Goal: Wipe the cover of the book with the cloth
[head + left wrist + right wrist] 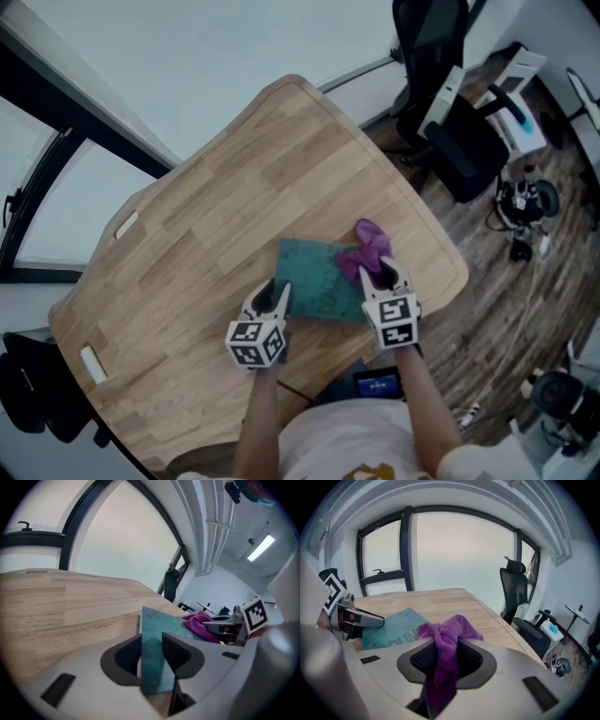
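A teal book (319, 277) lies on the wooden table (234, 178), close to its near edge. My left gripper (278, 292) is at the book's left corner. In the left gripper view that corner of the book (157, 639) stands between the pads, and the left gripper (157, 656) is shut on it. My right gripper (382, 272) is at the book's right side, shut on a purple cloth (368, 246). In the right gripper view the cloth (445, 637) bunches up between the pads of the right gripper (446, 656), with the book (396, 627) lying ahead to the left.
A black office chair (441, 84) stands beyond the table's far right corner, with equipment and cables on the floor (525, 202). Two small white pieces (92, 364) (126, 224) sit at the table's left edge. Big windows (459, 550) lie beyond the table.
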`<state>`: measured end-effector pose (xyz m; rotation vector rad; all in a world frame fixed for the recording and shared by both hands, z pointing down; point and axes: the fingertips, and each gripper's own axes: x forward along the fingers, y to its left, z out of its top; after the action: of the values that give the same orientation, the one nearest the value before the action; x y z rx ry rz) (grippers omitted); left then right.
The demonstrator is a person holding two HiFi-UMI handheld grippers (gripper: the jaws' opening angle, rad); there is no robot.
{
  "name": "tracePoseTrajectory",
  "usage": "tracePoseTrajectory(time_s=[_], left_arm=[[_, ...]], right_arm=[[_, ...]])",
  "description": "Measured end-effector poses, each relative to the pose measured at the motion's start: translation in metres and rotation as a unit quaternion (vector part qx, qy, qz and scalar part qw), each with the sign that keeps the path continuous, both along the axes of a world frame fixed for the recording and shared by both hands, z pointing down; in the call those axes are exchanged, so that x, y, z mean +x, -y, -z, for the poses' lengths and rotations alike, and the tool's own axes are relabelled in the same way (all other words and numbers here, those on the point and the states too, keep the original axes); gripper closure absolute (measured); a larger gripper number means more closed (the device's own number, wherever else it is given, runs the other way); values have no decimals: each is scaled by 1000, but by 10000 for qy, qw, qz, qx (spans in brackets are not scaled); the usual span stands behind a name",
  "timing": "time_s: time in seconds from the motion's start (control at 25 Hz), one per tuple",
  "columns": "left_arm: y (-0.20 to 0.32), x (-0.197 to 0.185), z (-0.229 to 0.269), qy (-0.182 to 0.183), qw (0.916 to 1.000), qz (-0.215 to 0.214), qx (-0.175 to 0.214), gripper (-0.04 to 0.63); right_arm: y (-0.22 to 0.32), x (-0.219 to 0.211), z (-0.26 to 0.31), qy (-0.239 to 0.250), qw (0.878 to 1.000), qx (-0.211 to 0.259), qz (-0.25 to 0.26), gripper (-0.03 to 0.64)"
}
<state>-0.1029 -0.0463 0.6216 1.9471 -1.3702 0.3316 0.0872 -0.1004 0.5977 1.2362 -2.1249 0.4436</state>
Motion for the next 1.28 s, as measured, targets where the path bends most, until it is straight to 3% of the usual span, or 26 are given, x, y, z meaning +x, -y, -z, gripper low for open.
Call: tracePoseTrajectory(time_s=[0.6, 1.28], left_arm=[[0, 1, -1, -86, 9999, 19, -62, 460], [1, 1, 2, -82, 10000, 0, -45, 460]], right_arm=[[6, -19, -2, -56, 9996, -212, 172, 518], [18, -68, 0, 48, 9984, -153, 545, 518]])
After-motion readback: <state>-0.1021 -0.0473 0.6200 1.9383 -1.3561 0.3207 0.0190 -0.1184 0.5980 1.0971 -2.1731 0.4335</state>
